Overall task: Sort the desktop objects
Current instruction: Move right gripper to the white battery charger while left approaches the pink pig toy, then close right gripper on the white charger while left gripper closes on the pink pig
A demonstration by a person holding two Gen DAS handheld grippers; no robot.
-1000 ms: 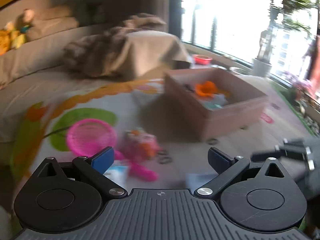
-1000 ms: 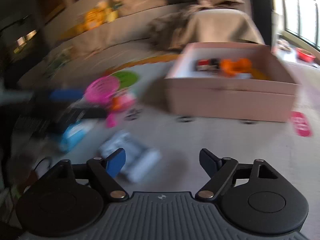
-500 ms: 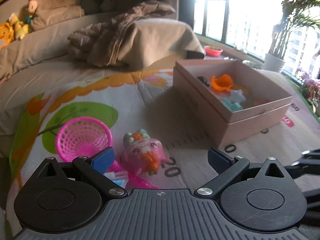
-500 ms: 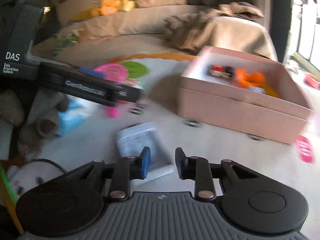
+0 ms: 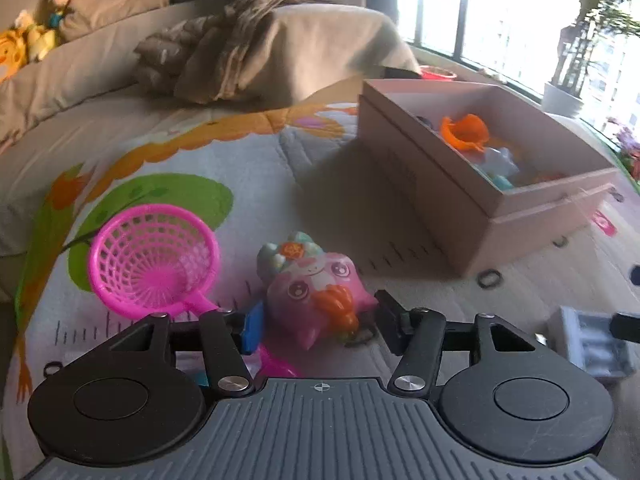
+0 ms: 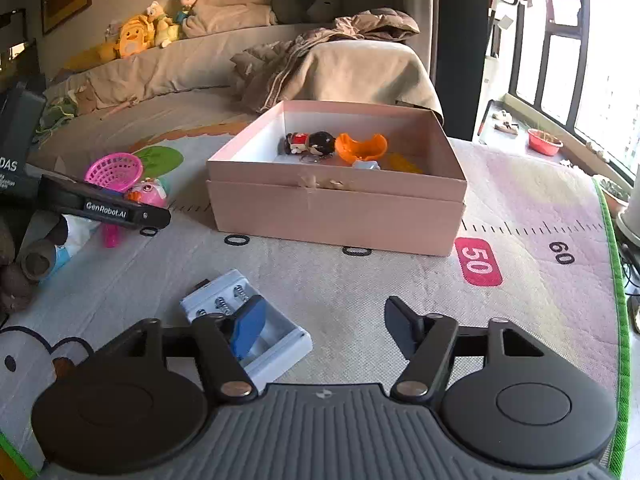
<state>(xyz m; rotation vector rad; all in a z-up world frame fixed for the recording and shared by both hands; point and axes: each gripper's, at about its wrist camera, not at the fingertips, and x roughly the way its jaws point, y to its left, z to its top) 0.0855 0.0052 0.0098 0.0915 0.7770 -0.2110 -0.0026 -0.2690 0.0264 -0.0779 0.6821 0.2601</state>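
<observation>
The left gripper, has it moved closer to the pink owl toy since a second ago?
Yes. The left gripper has come forward and down, its jaws just closing around the pink owl toy beside the pink cardboard box.

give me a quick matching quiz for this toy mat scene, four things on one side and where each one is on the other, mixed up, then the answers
Things:
1. pink owl toy
2. orange scoop
3. white battery charger
4. pink net

Places:
A. inside the pink box
B. on the mat, partly behind the right claw's blue finger pad
C. on the mat between the left claw's fingers
D. on the mat over the green leaf print, left of the owl toy

Pairs: 1-C, 2-A, 3-B, 4-D
</observation>
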